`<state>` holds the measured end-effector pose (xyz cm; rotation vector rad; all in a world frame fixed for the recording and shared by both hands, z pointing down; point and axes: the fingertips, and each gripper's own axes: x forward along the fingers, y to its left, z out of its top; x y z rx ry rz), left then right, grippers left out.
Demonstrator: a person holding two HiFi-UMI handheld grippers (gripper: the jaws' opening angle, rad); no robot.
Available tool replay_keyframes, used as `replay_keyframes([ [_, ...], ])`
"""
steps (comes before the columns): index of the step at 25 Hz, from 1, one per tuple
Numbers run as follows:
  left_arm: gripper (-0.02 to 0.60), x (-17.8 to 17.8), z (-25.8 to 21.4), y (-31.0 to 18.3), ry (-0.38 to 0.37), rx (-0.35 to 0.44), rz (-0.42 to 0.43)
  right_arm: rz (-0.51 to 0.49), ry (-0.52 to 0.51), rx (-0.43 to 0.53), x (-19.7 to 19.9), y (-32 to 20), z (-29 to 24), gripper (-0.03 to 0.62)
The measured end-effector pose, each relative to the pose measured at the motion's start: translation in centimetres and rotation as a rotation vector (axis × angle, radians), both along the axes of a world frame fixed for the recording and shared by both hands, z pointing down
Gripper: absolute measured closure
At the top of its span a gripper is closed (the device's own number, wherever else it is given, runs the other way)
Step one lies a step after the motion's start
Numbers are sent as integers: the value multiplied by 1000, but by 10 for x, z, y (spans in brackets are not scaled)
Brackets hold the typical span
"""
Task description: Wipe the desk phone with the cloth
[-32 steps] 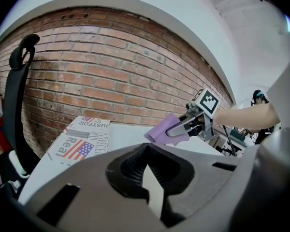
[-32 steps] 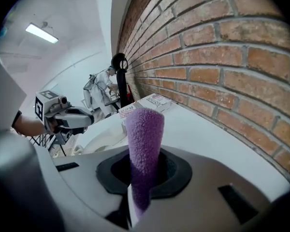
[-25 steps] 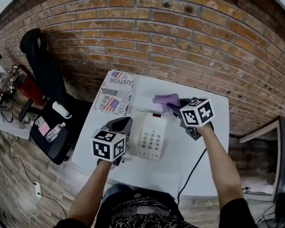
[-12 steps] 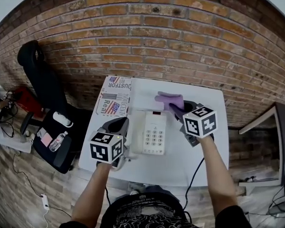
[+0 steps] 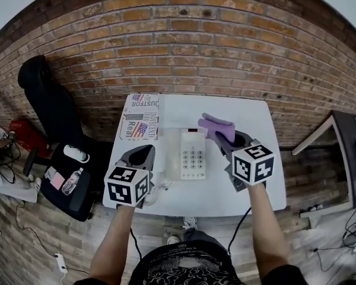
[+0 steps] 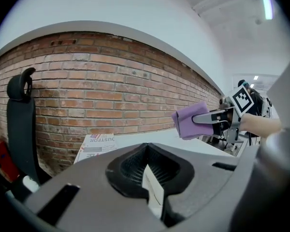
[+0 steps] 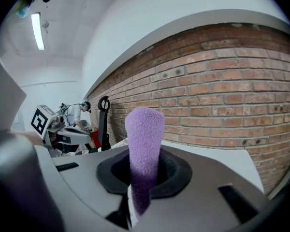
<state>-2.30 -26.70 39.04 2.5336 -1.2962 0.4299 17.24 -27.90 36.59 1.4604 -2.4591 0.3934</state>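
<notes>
The white desk phone (image 5: 188, 154) lies in the middle of the white desk (image 5: 249, 114), handset on its left side. My right gripper (image 5: 228, 138) is shut on a purple cloth (image 5: 216, 126), held just off the phone's upper right corner. In the right gripper view the cloth (image 7: 144, 139) stands up from the closed jaws. My left gripper (image 5: 143, 150) is shut on nothing, left of the phone and apart from it. The left gripper view looks over the desk, and the cloth (image 6: 191, 121) shows there at the right.
A printed magazine (image 5: 140, 116) lies at the desk's back left corner. The phone's white cord (image 5: 157, 190) trails near the front edge. A black office chair (image 5: 47, 94) stands left of the desk. A brick wall runs behind. Another desk edge (image 5: 344, 153) is at the right.
Both grippers have drawn back a little toward me. The cloth now sits beside the phone's top right corner rather than beyond it. The left gripper is farther left of the phone.
</notes>
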Motion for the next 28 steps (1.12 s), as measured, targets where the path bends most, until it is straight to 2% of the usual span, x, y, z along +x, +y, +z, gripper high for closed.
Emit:
replay_keyframes([
  [13, 575, -30, -4, 52, 4, 35, 7, 132, -17, 63, -16, 85, -5, 551],
  [22, 575, -41, -11, 70, -3, 58, -8, 146, 34, 96, -26, 106, -11, 551],
  [28, 575, -48, -15, 72, 6, 60, -22, 152, 29, 103, -27, 112, -13, 551],
])
